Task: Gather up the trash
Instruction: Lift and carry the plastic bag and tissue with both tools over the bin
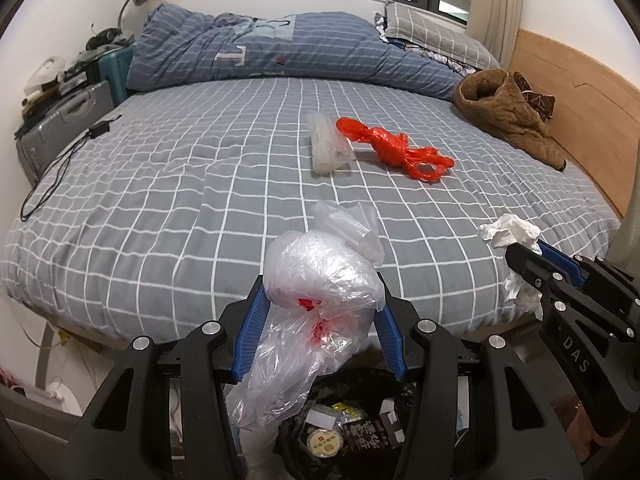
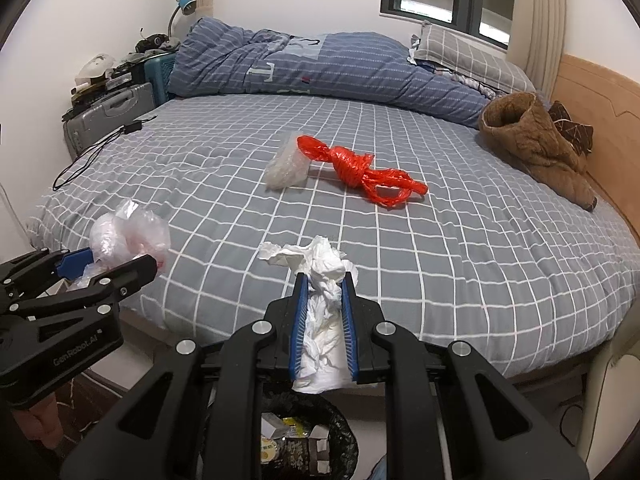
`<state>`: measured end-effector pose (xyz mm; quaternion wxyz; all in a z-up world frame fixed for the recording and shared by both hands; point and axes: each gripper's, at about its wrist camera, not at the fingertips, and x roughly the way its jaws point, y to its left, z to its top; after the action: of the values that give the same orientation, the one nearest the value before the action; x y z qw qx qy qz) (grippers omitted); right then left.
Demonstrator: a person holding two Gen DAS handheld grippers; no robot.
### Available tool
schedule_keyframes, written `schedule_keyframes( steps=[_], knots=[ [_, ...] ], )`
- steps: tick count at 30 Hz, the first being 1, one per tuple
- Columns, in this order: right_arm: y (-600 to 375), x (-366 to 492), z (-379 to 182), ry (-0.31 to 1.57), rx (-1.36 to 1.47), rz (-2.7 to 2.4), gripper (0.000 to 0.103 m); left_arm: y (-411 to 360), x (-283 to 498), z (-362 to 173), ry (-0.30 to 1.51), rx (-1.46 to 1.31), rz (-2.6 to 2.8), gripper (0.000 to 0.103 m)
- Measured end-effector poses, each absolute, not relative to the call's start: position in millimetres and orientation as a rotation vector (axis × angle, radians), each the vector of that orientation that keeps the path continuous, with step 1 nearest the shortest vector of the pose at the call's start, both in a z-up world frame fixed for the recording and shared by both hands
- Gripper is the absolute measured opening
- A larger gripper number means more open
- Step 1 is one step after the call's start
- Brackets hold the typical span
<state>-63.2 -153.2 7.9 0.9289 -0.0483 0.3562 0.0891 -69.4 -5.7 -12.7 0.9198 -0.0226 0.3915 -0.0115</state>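
Note:
My left gripper [image 1: 320, 284] is shut on a crumpled clear plastic bag [image 1: 316, 276] with red print, held off the near edge of the bed above a black-lined trash bin [image 1: 352, 420]. Beside it, my right gripper [image 2: 325, 274] is shut on a wad of white tissue [image 2: 324, 264], also over the bin [image 2: 304, 440]. The right gripper [image 1: 516, 252] shows in the left wrist view at the right, the left gripper [image 2: 116, 262] in the right wrist view at the left. On the bed lie a knotted red plastic bag [image 1: 394, 146] and a clear plastic wrapper [image 1: 328, 144], side by side.
The bed [image 1: 180, 200] has a grey checked sheet, a blue quilt [image 1: 280, 52] and pillow [image 1: 436, 36] at the back, and a brown garment [image 1: 508, 116] by the wooden headboard. A black cable [image 1: 60, 164] lies at the left edge near a grey suitcase [image 1: 64, 124].

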Motion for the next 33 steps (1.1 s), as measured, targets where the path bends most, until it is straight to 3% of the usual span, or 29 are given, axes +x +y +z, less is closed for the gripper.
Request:
schedule_keyframes(
  steps=[24,33],
  knots=[
    [-146,-129,9,0.775,-0.078,0.209,0.016,2,-132,-9,0.86,-0.12,0.002,0.05],
    [-147,-147,-12,0.845,-0.06,0.207,0.016,4,-148,-32,0.921,-0.119,-0.004,0.05]
  ],
)
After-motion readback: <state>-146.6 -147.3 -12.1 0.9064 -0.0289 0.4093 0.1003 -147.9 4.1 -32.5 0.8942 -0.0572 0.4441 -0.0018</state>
